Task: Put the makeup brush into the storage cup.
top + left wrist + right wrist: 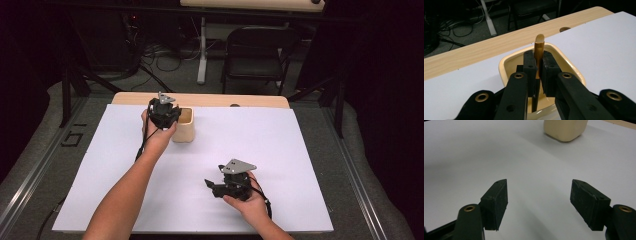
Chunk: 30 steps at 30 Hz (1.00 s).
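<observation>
The one sign that can be read is a pale marking (pixel 74 134) on the dark floor, well to the left of the left tool (pixel 163 111) in the high view. It looks like "61" or "G1"; which of the two cannot be told. Nothing else carries legible text.

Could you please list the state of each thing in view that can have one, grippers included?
Left gripper: shut on the gold handle, above the cup's mouth.
Gold handle: upright, clamped between the pads, lower end down inside the cup.
Cream cup: upright on the white sheet, mouth open.
Right gripper: open, nothing between its jaws, low over the white sheet.
Folding chair: unfolded, standing behind the table.
</observation>
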Motion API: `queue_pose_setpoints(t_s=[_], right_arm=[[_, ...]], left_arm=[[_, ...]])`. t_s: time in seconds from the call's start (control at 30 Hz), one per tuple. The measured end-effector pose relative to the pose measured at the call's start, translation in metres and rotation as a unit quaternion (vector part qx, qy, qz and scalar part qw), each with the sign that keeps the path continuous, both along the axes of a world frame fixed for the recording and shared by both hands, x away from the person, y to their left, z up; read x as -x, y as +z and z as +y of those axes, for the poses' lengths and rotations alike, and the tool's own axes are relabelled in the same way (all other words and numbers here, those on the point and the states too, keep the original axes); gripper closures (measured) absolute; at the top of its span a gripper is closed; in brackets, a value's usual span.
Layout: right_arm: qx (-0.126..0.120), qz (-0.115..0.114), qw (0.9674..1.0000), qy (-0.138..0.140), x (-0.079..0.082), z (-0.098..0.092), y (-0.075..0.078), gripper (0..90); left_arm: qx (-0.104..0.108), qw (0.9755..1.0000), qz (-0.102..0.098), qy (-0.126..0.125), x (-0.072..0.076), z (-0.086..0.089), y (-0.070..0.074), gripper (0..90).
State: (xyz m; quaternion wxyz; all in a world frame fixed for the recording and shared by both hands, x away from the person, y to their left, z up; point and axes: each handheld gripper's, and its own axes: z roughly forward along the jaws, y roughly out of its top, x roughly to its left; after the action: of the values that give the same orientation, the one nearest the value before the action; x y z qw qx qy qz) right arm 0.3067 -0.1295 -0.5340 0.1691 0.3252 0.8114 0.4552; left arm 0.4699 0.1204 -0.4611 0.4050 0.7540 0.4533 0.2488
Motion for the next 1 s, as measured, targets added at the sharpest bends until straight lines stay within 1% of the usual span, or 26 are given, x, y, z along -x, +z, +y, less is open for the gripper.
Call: queue_pose_setpoints(t_s=[0.43,0.77,0.8,0.87,0.97,1.0], right_arm=[[0.000,0.000,1.0000,0.000,0.0000,0.0003,-0.0004,30.6],[0.000,0.000,1.0000,0.000,0.0001,-0.0001,-0.0002,30.6],[0.000,0.000,1.0000,0.000,0.0000,-0.0001,-0.0002,30.6],[0.000,0.001,1.0000,-0.001,-0.0002,-0.0002,-0.0003,30.6],[0.000,0.000,1.0000,0.000,-0.0003,0.0000,-0.0004,30.7],[0.000,0.000,1.0000,-0.001,-0.0002,0.0001,-0.0003,30.6]], left_arm=[[-0.003,1.0000,0.003,-0.001,-0.0001,-0.0011,-0.0023,83.7],[-0.005,1.0000,0.004,0.004,-0.0005,-0.0002,-0.0049,83.0],[-0.005,1.0000,0.005,0.005,-0.0007,0.0001,-0.0052,80.5],[-0.004,0.9999,0.009,0.004,-0.0010,0.0007,-0.0058,71.0],[-0.004,0.9999,0.011,0.009,-0.0017,0.0008,-0.0068,54.7],[-0.003,0.9999,0.011,0.011,-0.0020,0.0008,-0.0072,50.6]])
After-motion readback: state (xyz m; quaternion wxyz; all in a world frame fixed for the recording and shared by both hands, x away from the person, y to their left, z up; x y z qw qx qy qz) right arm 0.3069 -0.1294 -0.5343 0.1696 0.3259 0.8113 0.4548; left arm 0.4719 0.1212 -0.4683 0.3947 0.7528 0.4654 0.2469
